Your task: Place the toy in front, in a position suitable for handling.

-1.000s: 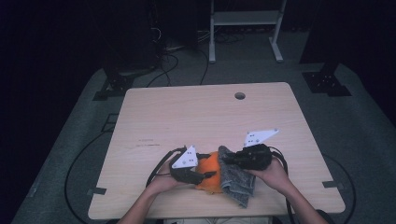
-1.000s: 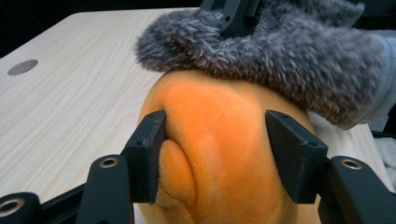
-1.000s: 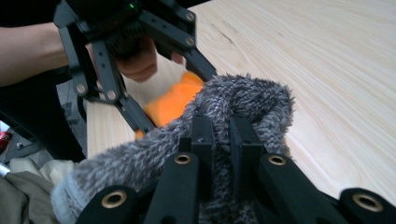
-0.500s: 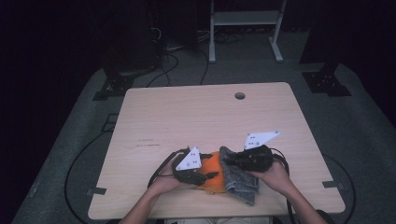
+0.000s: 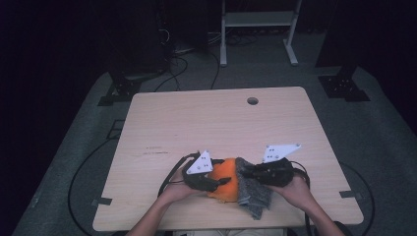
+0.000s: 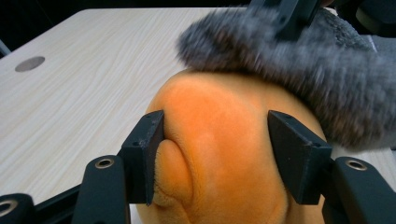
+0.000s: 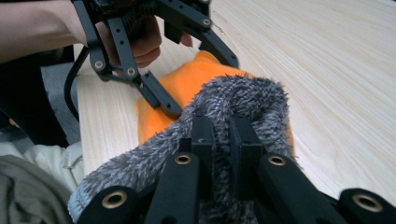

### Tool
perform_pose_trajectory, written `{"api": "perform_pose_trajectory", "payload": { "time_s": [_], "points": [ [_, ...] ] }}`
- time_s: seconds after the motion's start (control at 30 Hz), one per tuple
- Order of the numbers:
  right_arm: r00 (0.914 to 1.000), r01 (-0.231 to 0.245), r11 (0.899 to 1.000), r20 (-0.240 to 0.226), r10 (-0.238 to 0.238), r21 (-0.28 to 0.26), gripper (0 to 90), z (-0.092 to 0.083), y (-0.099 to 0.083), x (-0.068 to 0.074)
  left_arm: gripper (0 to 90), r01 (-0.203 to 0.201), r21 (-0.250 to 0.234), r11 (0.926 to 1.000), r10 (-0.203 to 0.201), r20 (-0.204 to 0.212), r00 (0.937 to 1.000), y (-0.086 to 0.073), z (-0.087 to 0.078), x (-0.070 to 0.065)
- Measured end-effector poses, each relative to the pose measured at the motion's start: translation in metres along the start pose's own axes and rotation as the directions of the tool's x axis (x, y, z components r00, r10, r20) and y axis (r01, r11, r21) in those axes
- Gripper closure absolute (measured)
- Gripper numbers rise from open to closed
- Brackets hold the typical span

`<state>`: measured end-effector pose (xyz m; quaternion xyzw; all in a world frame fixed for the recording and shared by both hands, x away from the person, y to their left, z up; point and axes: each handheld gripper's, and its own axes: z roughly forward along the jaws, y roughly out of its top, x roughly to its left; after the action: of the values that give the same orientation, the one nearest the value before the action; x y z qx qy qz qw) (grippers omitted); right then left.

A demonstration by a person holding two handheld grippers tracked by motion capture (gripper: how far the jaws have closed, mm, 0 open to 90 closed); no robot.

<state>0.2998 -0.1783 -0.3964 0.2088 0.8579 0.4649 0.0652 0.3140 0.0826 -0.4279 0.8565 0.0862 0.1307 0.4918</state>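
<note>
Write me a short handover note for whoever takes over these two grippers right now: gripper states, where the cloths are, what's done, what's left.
Left gripper: jaws around the bunched orange cloth, which bulges between them; they have just been opening, so the grip may be loosening.
Right gripper: shut on a fold of the fuzzy grey cloth.
Where: both cloths sit at the near edge of the table, grey draped over the orange and hanging to its right.
Done: each cloth is in a gripper.
Left: probably pulling the two apart or laying them out; neither lies flat yet.
</note>
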Motion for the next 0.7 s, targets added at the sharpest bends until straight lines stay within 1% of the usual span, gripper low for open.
{"api": "perform_pose_trajectory", "payload": {
  "time_s": [0.03,0.07,0.1,0.13,0.17,0.2,0.23,0.27,0.3,0.33,0.4,0.43,0.47,0.53,0.57,0.6,0.63,0.7],
  "points": [
    [1.0,0.006,1.0,0.005,-0.006,0.014,82.0,0.004,-0.001,0.0,37.2,0.005,0.0,1.0,-0.005,-0.002,1.0,0.0,0.0,0.0],
    [1.0,0.006,1.0,0.007,-0.006,0.017,82.0,0.006,-0.002,-0.001,34.2,0.022,-0.006,0.9997,-0.022,0.001,0.9997,0.0,-0.001,0.002],
    [1.0,0.0,1.0,0.005,0.0,0.014,82.0,0.007,-0.004,-0.002,28.5,0.076,-0.023,0.9968,-0.076,0.016,0.997,0.0,-0.004,0.007],
    [1.0,0.001,1.0,0.007,-0.001,0.011,82.1,0.008,-0.006,-0.002,22.9,0.118,-0.04,0.9922,-0.118,0.024,0.9928,0.0,-0.007,0.011],
    [0.9999,0.0,1.0,0.014,0.0,0.007,82.0,0.007,-0.007,-0.002,19.2,0.145,-0.042,0.9885,-0.144,0.017,0.9894,-0.001,-0.008,0.013],
    [0.9998,-0.002,1.0,0.018,0.001,0.006,82.0,0.006,-0.008,-0.001,16.3,0.171,-0.031,0.9848,-0.171,0.015,0.9852,-0.002,-0.007,0.016],
    [0.9998,-0.001,1.0,0.02,0.001,0.004,82.0,0.005,-0.01,-0.002,15.1,0.203,-0.018,0.979,-0.203,0.023,0.979,-0.004,-0.005,0.017],
    [0.9998,-0.006,1.0,0.019,0.006,0.002,82.0,0.004,-0.012,-0.002,14.8,0.223,-0.008,0.9747,-0.223,0.036,0.9742,-0.005,-0.003,0.018],
    [0.9998,-0.009,1.0,0.02,0.009,0.002,82.0,0.004,-0.014,-0.003,17.4,0.23,-0.003,0.9732,-0.229,0.049,0.9721,-0.007,-0.002,0.018],
    [0.9997,-0.011,1.0,0.023,0.011,0.002,82.0,0.003,-0.015,-0.003,21.9,0.225,-0.007,0.9742,-0.225,0.052,0.973,-0.007,-0.001,0.017],
    [0.9995,-0.011,1.0,0.03,0.01,0.01,82.0,0.001,-0.019,-0.004,25.8,0.232,-0.008,0.9728,-0.231,0.053,0.9715,-0.006,-0.002,0.015],
    [0.9993,-0.015,1.0,0.036,0.014,0.016,82.0,-0.001,-0.021,-0.005,29.2,0.221,-0.01,0.9752,-0.22,0.045,0.9744,-0.005,-0.002,0.013],
    [0.9989,-0.021,0.999,0.041,0.02,0.026,82.0,-0.004,-0.024,-0.006,31.2,0.201,-0.006,0.9795,-0.201,0.035,0.979,-0.004,-0.002,0.011],
    [0.9983,-0.037,0.999,0.047,0.035,0.037,82.0,-0.01,-0.026,-0.007,34.5,0.171,-0.01,0.9853,-0.17,0.021,0.9852,-0.001,-0.001,0.008],
    [0.9983,-0.045,0.999,0.038,0.044,0.019,81.9,-0.014,-0.025,-0.006,35.9,0.153,-0.011,0.9882,-0.153,0.017,0.9881,0.001,0.0,0.006],
    [0.9983,-0.042,0.999,0.041,0.042,0.002,81.9,-0.017,-0.022,-0.004,36.8,0.133,-0.011,0.991,-0.133,0.019,0.9909,0.003,0.001,0.003],
    [0.9988,-0.034,0.999,0.034,0.035,-0.018,81.9,-0.019,-0.017,-0.003,37.6,0.118,-0.012,0.9929,-0.118,0.019,0.9928,0.004,0.002,0.002],
    [0.9996,-0.015,0.999,0.024,0.016,-0.049,81.9,-0.018,-0.005,0.001,38.2,0.066,-0.012,0.9977,-0.066,0.018,0.9977,0.009,0.004,-0.005]
  ]
}}
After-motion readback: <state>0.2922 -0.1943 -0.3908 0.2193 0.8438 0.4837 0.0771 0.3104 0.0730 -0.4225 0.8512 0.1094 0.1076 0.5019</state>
